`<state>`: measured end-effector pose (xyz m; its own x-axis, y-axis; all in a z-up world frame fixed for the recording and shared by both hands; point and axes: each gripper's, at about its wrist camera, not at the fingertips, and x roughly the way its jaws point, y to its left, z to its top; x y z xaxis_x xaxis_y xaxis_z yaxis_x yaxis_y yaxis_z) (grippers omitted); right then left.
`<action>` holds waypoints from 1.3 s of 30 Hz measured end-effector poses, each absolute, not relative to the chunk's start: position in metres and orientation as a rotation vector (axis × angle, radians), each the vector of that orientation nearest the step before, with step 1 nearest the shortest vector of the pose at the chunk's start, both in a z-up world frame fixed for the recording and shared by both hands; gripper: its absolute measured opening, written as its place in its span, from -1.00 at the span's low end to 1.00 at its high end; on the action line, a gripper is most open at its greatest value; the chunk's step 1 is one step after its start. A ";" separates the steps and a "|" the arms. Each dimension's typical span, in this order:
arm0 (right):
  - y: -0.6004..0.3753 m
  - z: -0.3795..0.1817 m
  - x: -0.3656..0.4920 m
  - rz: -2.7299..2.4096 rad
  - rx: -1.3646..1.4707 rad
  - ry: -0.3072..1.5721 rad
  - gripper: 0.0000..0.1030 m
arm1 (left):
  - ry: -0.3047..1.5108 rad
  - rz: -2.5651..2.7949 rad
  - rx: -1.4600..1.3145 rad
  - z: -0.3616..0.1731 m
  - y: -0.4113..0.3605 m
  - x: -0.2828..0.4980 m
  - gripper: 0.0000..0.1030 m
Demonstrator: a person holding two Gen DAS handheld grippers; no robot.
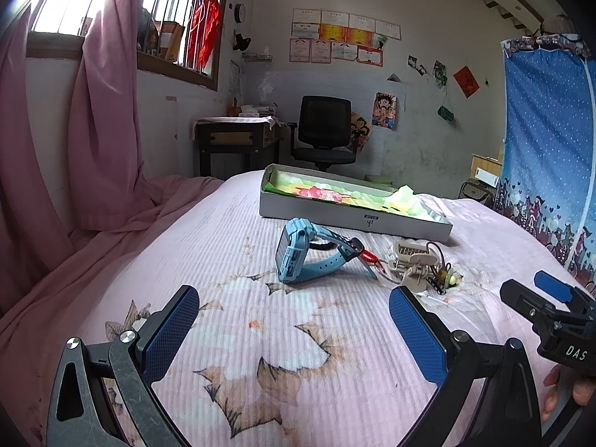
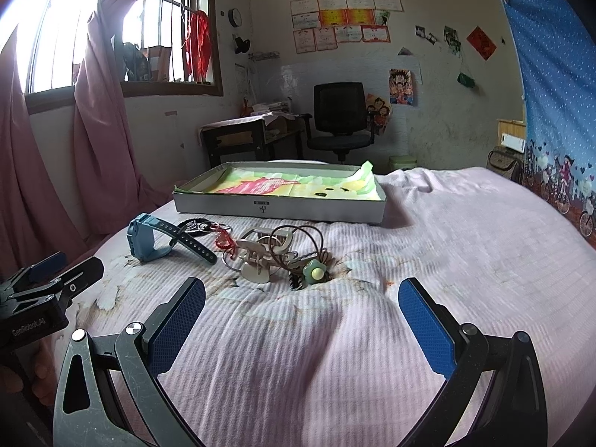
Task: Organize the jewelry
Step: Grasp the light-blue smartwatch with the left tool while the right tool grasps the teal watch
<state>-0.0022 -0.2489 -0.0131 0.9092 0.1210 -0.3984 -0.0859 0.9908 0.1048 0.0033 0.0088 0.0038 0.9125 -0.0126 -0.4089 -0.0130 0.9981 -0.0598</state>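
Ahead of the fingers, the tangled accessory pile (image 2: 275, 257) hides its own pieces; the black strap (image 1: 320, 246) vanishes behind the blue watch (image 1: 298, 253)

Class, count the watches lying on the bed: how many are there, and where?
1: a blue watch lies left of the tangled hair clips, before the box. Others may hide in the tangle.

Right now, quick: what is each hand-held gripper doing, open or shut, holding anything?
Left hand-held gripper: open, holding nothing, above the bedspread.
Right hand-held gripper: open, holding nothing, short of the hair ties.
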 end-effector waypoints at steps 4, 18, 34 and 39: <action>-0.250 -0.012 0.001 0.123 0.090 0.426 0.98 | 0.432 -0.007 -0.065 0.012 0.009 0.006 0.99; -0.261 -0.017 0.045 0.189 0.122 0.539 0.96 | 0.501 -0.031 -0.030 0.014 0.011 0.048 0.95; -0.254 -0.042 0.104 0.241 0.040 0.709 -0.06 | 0.614 -0.104 -0.045 -0.009 0.016 0.084 0.40; -0.255 -0.046 0.114 0.260 0.049 0.727 -0.22 | 0.654 -0.118 -0.062 -0.016 0.019 0.095 0.22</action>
